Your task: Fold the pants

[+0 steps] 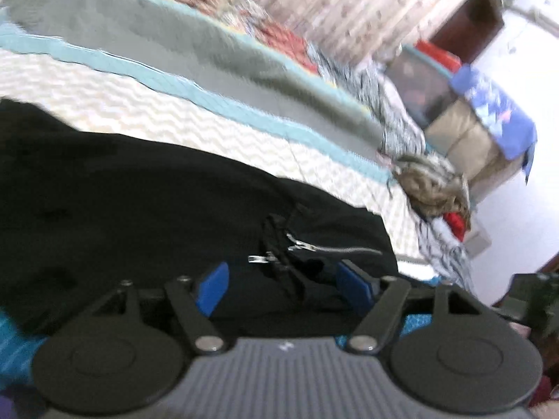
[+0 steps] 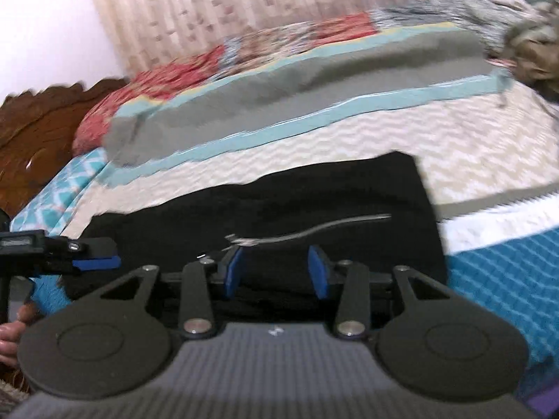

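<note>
- The black pants (image 2: 265, 209) lie in a folded bundle at the near edge of the bed (image 2: 454, 146)
- Left hand-held gripper (image 1: 283, 286) and right hand-held gripper (image 2: 276, 272) both hang released, nothing pinched
- Risk, I reckon: a pad snags the zipper (image 2: 314, 230) and drags the fold apart
- Chevron bedspread, curtain (image 2: 244, 7) at the far side

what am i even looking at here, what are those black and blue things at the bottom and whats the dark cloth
No robot arm here: a person holds a hand-held tool in each hand, each with a camera looking along its blue-padded tongs. One picture is from the left tongs, the other from the right tongs, where the left tool shows at the edge. Both sets of pads stand apart over black pants with a silver zipper, lying on a bed. The blur hides whether the pads press the cloth.
</note>
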Demonstrator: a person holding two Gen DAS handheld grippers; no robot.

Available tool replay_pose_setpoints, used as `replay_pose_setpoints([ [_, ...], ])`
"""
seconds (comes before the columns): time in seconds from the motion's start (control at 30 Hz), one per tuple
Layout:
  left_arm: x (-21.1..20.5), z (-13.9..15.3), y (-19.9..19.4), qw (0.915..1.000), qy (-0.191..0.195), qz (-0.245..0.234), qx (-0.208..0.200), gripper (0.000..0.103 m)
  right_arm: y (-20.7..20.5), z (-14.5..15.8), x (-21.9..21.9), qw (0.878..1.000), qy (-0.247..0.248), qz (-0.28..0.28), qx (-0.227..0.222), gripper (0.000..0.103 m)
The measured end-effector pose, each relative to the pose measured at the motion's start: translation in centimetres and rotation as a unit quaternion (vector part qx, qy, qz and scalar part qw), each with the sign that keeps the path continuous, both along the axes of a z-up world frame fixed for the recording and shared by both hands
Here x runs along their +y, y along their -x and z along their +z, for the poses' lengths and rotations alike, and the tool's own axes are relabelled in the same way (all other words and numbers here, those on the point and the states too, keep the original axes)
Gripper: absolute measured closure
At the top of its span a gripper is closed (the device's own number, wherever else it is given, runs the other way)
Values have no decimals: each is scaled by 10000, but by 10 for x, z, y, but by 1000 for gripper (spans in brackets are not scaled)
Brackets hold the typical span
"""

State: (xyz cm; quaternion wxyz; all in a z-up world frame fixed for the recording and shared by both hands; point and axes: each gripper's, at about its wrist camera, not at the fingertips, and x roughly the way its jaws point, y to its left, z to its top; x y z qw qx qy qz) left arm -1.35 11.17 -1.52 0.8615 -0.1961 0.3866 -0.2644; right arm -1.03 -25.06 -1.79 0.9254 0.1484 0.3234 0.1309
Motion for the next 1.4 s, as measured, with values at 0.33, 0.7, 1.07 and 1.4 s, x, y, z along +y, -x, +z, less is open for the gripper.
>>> replay_pose_setpoints([
  [0.33,147,-14,34,9688,749,2342,309,23,-28,-7,69,9942,278,947,417,58],
  [0.7,173,-68,-17,9502,1219,2714,922,11,-30,-7,82,9927,541,987,440,58],
  [1.07,133,-35,-17,9706,317,2386,47,84,-34,-3,94,9923,606,997,418,58],
  [1.4,-69,-12,14,9716,-1817,-372,-1472,60,-76,6,54,9913,-1084,318,676,58],
])
